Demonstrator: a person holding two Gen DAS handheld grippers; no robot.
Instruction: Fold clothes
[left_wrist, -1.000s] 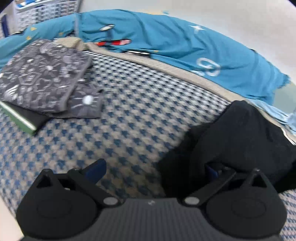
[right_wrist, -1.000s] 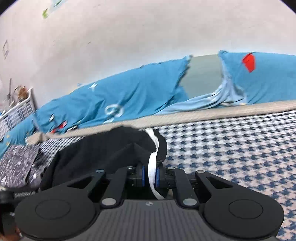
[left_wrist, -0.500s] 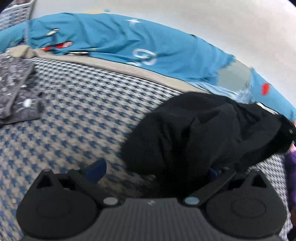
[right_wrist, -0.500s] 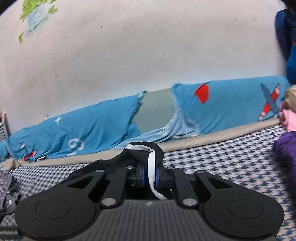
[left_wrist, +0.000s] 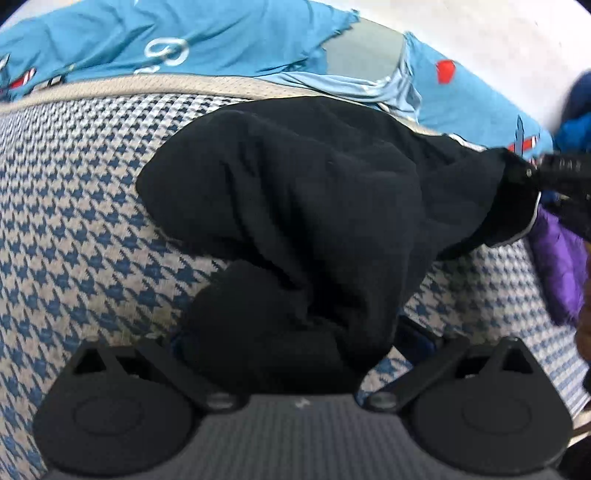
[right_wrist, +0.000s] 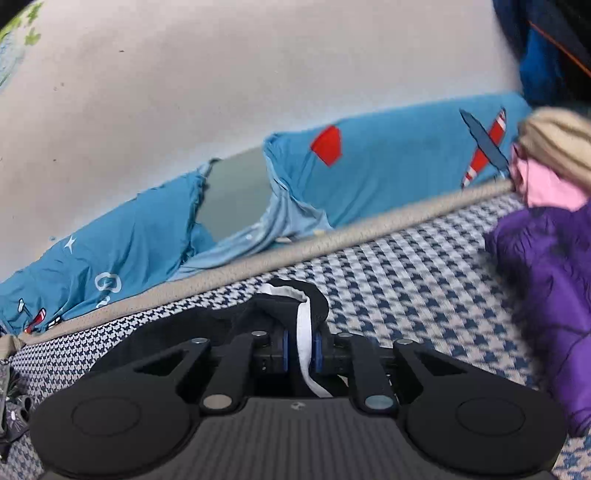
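Left wrist view: we see the black garment (left_wrist: 295, 192) lying bunched on the houndstooth bed cover (left_wrist: 74, 229), in the middle of the picture. Its near part hangs down between the arms of the left tongs (left_wrist: 295, 354) and hides the fingertips. The linkage arms stand wide, so we read these tongs as spread, with cloth between them; we cannot tell if a pad touches the cloth. At the right edge, the right tongs (left_wrist: 532, 173) hold the far corner of the garment. Behind the bed lies a blue sheet (left_wrist: 221, 40) with printed airplanes, and a purple garment (left_wrist: 557, 266) is at the right.

Right wrist view: the right tongs (right_wrist: 300, 350) pinch the white-edged hem (right_wrist: 304, 325) of the black garment (right_wrist: 221, 325) between the blue pads (right_wrist: 284, 349). The jaws have just been opening a little, yet the hem stands between them and the pads are on it. The purple garment (right_wrist: 546, 280) lies near on the right, with pink cloth (right_wrist: 546, 184) and beige cloth (right_wrist: 554, 136) behind it. The blue sheet (right_wrist: 388, 162) runs along the white wall (right_wrist: 258, 74).
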